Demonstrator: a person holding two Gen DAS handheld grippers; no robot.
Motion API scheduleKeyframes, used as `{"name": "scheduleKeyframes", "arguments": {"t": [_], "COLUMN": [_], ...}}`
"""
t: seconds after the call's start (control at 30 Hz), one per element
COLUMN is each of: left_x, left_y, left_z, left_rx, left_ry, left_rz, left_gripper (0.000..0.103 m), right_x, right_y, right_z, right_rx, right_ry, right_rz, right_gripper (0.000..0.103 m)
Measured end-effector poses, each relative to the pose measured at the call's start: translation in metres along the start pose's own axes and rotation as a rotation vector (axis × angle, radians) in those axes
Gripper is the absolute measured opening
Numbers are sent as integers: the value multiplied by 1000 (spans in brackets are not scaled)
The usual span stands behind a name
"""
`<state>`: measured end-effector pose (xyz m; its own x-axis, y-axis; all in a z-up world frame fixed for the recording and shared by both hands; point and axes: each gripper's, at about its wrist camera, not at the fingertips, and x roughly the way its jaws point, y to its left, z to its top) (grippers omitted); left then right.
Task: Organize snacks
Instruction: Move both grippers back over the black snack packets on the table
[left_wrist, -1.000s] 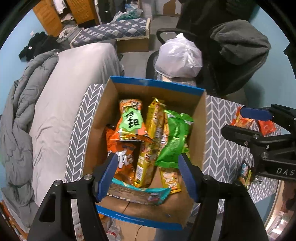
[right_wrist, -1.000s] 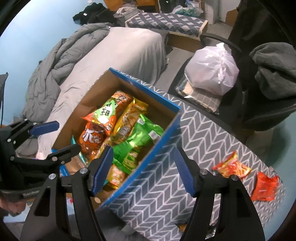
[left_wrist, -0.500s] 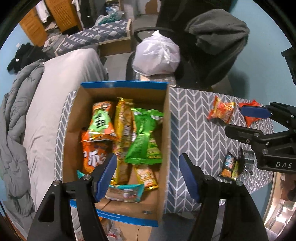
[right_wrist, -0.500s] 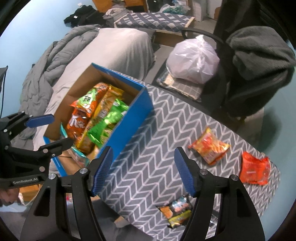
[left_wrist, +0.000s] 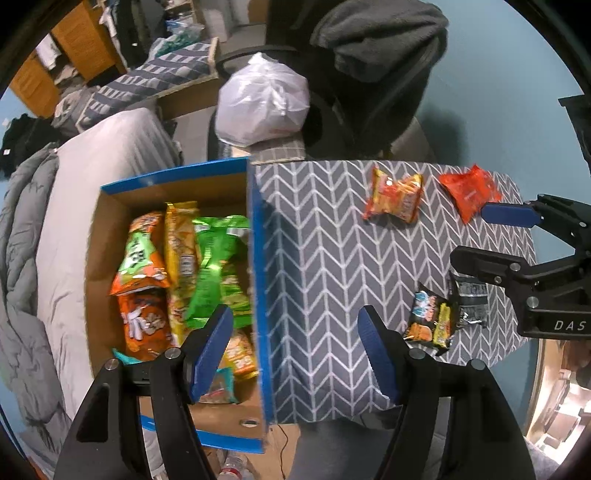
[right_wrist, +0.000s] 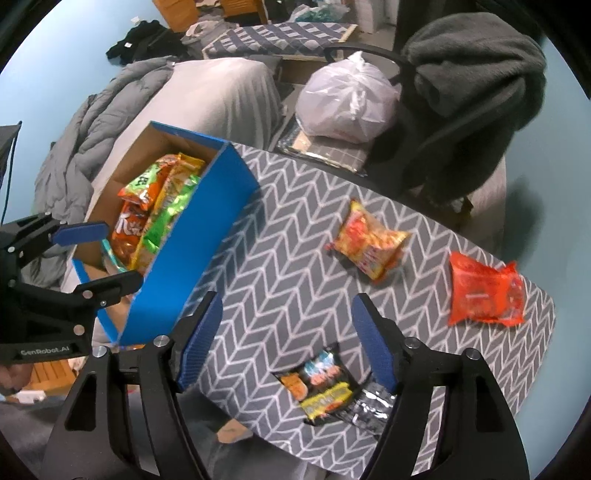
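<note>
Both grippers have shifted off the snack-filled blue cardboard box (left_wrist: 255, 236) toward loose packets on the grey chevron tablecloth (right_wrist: 280, 280): left gripper (left_wrist: 295, 347) open, empty; right gripper (right_wrist: 284, 339) opening, empty.

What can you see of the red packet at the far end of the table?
The red packet is a glossy, crinkled, sealed plastic pouch with faint print, lying flat on the chevron tablecloth near the table's end. It lies apart from the orange packet. Nothing touches it but the cloth; neither gripper is on it.
</note>
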<state>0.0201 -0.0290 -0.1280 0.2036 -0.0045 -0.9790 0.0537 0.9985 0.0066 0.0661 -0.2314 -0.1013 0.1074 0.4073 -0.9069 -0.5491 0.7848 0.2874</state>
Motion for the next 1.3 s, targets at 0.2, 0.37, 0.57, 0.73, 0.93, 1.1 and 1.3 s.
{"name": "scheduleKeyframes", "arguments": {"t": [0.2,0.37,0.57,0.73,0.93,1.1,1.3], "left_x": [17,36,60,81,102,113,132], "left_y": [-27,-48,-70,-88,-102,-109,-115], "left_z": [0,-4,-9,-16,-30,-48,-70], "left_rx": [58,110,152,162,136,122,92], "left_ry": [33,69,119,167,236,285,336], "left_rz": [-10,-19,-30,-37,-46,-49,-19], "left_gripper": [71,72,76,76,76,76,80], "right_x": [2,5,19,33,48,61,79], "right_y": [-30,-56,-86,-101,-107,-104,-93], "right_z": [-24,-44,-68,-87,-107,-125,-136], "right_rx": [34,61,62,38,-56,-184,-318], "right_ry": [9,32,77,127,185,241,282], "right_rz": [-3,2,6,11,15,4,-8], "right_gripper": [74,74,75,75,75,75,75]}}
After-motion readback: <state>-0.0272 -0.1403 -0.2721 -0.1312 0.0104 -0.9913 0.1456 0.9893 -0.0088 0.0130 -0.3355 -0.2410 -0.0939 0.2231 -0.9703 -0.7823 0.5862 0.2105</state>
